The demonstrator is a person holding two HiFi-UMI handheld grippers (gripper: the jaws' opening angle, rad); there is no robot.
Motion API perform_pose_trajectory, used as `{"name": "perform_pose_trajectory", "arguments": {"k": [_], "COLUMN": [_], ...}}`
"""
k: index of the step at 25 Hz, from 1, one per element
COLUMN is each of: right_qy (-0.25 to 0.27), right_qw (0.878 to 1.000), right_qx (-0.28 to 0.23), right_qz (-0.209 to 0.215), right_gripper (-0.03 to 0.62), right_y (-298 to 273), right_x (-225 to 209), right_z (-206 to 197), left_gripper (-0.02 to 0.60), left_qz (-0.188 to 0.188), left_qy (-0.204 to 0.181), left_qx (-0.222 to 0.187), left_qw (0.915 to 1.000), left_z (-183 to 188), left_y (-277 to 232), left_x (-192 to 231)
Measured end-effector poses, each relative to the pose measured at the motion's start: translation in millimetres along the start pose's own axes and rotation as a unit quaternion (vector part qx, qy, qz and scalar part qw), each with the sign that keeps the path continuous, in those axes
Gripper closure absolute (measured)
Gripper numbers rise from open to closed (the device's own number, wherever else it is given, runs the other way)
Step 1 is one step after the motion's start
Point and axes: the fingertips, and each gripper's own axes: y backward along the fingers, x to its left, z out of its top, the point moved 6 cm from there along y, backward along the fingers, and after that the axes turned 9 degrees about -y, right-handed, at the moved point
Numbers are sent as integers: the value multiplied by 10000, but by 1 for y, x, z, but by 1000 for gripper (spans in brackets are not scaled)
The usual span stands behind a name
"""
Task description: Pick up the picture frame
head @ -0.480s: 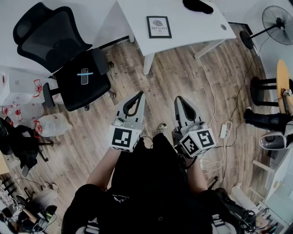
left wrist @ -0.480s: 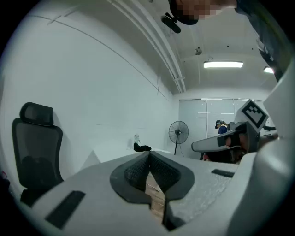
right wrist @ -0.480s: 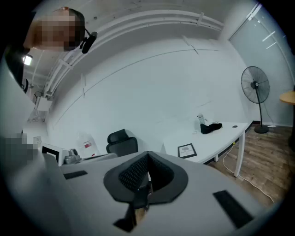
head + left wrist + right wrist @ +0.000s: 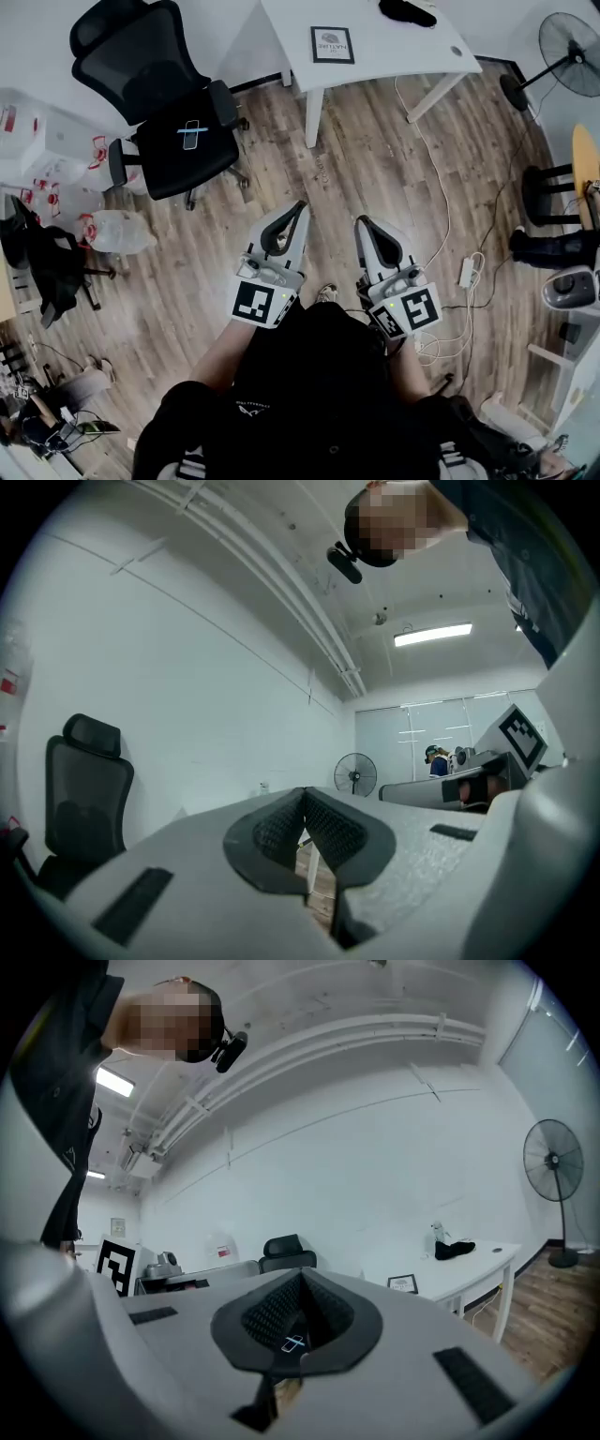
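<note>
Progress is not yet seen: the picture frame (image 4: 332,44) is found on the white table (image 4: 394,58), well apart from both grippers. The left gripper (image 4: 298,207) and the right gripper (image 4: 362,223) are held with jaws pressed together, empty. Approach, opening and grasp are judged as left.

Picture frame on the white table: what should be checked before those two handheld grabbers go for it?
1. Picture frame in sight on the white table: ok.
2. Nothing touching the frame: ok, the dark object lies apart.
3. Jaws open: not ok; left gripper and right gripper are both shut and empty.
4. Grippers near the frame: not ok, both are far from it, over the floor.
5. Way ahead: ok, the office chair stands off to the side.
</note>
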Motion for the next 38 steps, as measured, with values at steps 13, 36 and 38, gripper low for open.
{"name": "perform_pose_trajectory", "arguments": {"k": [13,36,38], "right_qy": [-635,-10,-19], "right_qw": [9938,9974,9979], "right_qx": [-453,-501,-490], "right_qz": [797,511,431], "right_gripper": [595,595,595], "right_y": [172,186,184], "right_x": [29,35,29], "right_z": [-5,14,11], "left_gripper": [575,575,575], "left_qz": [-473,162,243], "left_qy": [-152,-486,-516], "left_qx": [-94,-476,-497], "left_qw": [9987,9975,9971], "left_z": [44,60,56], "left_y": [77,88,88], "left_x": [-163,-187,-185]}}
